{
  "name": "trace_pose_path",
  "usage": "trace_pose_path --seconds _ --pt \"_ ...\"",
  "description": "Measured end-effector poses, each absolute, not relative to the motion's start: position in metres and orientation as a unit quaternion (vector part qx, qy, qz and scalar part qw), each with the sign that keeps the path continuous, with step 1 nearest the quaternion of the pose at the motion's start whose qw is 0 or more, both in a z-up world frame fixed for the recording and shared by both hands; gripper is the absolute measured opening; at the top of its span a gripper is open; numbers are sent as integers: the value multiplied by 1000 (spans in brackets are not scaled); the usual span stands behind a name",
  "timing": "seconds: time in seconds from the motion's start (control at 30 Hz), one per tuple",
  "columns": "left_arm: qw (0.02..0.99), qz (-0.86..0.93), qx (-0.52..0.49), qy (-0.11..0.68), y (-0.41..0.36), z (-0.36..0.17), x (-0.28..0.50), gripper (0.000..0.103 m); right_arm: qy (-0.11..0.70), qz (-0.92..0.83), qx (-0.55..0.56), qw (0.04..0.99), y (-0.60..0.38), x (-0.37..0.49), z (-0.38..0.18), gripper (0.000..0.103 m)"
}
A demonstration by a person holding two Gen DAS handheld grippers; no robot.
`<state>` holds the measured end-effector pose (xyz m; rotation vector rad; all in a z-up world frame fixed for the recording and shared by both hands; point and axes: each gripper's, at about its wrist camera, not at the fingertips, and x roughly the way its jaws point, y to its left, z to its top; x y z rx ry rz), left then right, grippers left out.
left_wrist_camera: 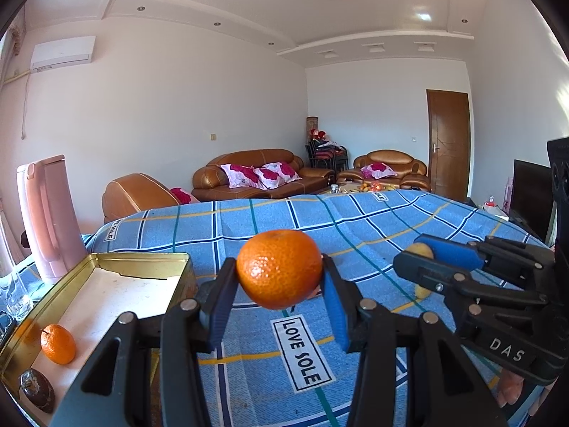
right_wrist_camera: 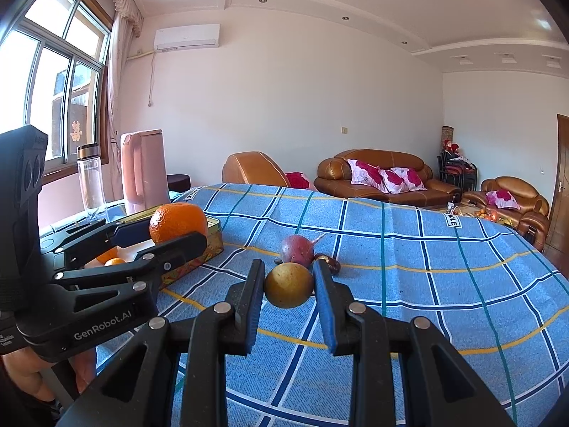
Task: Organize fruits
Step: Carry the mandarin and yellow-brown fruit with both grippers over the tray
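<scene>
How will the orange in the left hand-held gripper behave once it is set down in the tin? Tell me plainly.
The orange is round, so it will probably roll on the flat floor of the tin. Its pebbled skin likely grips the blue pads well. It looks firm, hardly dented by the left hand-held gripper.

Left gripper [left_wrist_camera: 279,315]: black plastic linkage w/ silver rivets, 2 blue pads. Right gripper [right_wrist_camera: 288,297]: same build; white "DAS" and "GenRobot.AI" markings on bodies.

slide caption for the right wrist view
Right gripper clamps a yellow fruit above the blue checked cloth.
</scene>
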<state>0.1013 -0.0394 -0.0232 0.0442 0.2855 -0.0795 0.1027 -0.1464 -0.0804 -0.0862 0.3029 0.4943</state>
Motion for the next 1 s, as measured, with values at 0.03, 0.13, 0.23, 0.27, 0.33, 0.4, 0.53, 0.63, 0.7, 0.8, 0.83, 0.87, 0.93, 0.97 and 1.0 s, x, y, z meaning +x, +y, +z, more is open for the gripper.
trace_pose_path --seconds 0.03,0.13,0.23,0.27,0.33,0.4,0.53,0.63,0.7,0.8,0.83,0.87,0.93,0.97,1.0 --pt "989 -38 23 140 -40 -23 100 48 147 244 -42 958 -147 102 -80 30" --pt "990 -36 25 137 -39 -22 99 48 143 245 -41 958 -148 100 -80 30" --pt "990 -33 24 138 -38 -23 98 48 142 247 -43 958 -147 100 -80 30" --pt "990 -33 24 138 -37 -23 98 48 142 247 -43 958 -147 100 -80 30" --pt "989 -31 25 139 -37 -23 97 48 143 247 -45 957 -147 100 -80 30" --pt "989 -31 26 139 -37 -23 97 48 146 246 -47 957 -146 101 -80 30" --pt "989 -31 24 141 -36 -23 97 48 144 248 -50 957 -143 100 -79 30" --pt "989 -31 23 142 -34 -23 96 48 145 250 -52 956 -140 101 -79 30" --pt "989 -32 23 142 -33 -23 94 48 148 252 -53 955 -138 102 -79 30" --pt "989 -32 23 143 -32 -23 94 48 152 256 -56 953 -134 104 -79 30" --pt "989 -32 22 143 -31 -23 94 48 152 256 -57 953 -133 104 -79 30" --pt "989 -31 21 144 -30 -23 93 48 152 256 -58 953 -132 104 -79 30" --pt "989 -30 20 144 -27 -23 92 48 152 257 -62 952 -129 104 -79 30" --pt "989 -28 20 144 -26 -23 91 48 151 258 -63 952 -127 103 -79 30" --pt "989 -27 20 145 -24 -23 91 48 151 259 -65 952 -126 102 -79 30"
